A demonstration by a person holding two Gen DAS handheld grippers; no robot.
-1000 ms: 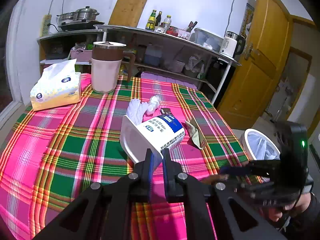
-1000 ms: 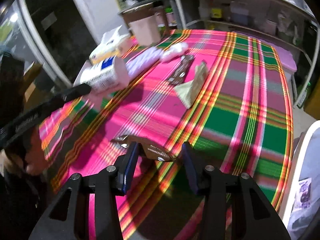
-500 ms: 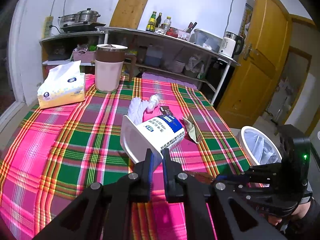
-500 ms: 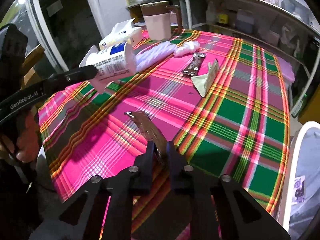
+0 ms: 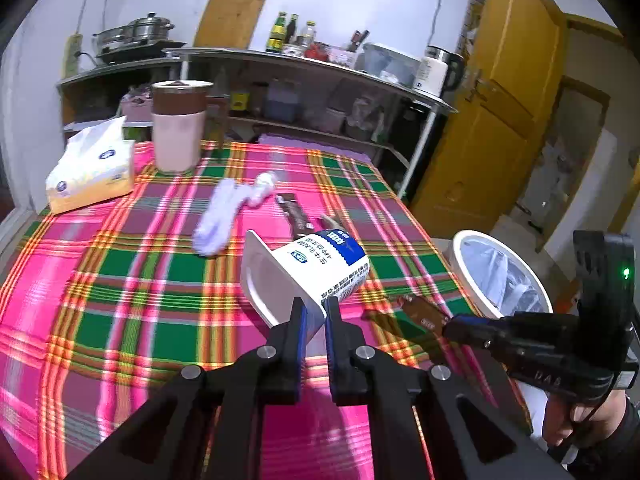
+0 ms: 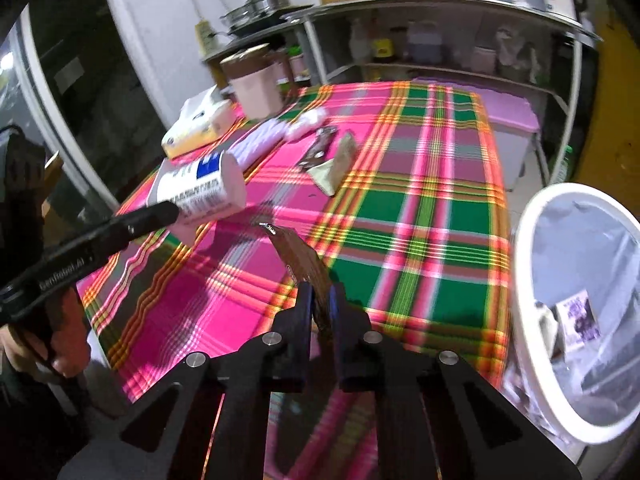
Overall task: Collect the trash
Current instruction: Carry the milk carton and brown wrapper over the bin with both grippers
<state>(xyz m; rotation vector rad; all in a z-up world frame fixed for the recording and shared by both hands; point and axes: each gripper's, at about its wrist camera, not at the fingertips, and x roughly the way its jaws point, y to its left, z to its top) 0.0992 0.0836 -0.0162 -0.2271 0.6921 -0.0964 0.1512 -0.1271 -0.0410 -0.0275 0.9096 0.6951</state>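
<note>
Since a second ago the right gripper [image 6: 320, 304] has clamped its jaws on the brown snack wrapper [image 6: 298, 258] that lay flat on the plaid tabletop [image 6: 400, 216] and lifted it clear; the wrapper now sticks up from the jaws, its far end above the cloth. Over the same time the left gripper [image 5: 314, 318] has kept its jaws pinched on the rim of the white yogurt cup [image 5: 308, 268], which hangs tipped on its side above the tabletop.

Both hands look loaded, so the step in hand is most likely carrying to the white bin [image 6: 528, 320], which stands just off the tabletop's right edge with its liner open and some scraps already inside.

To do this well, I would bring the wrapper fully over the bin's mouth before letting go; it is light and flat and could flutter onto the rim or the floor if released early. The cup is held only by a thin lip, so a gentle swing seems wise. Left on the tabletop are a crumpled tissue [image 5: 262, 192], a white plastic bag [image 5: 218, 220], a dark wrapper [image 5: 294, 216] and a torn packet [image 6: 334, 166].
</note>
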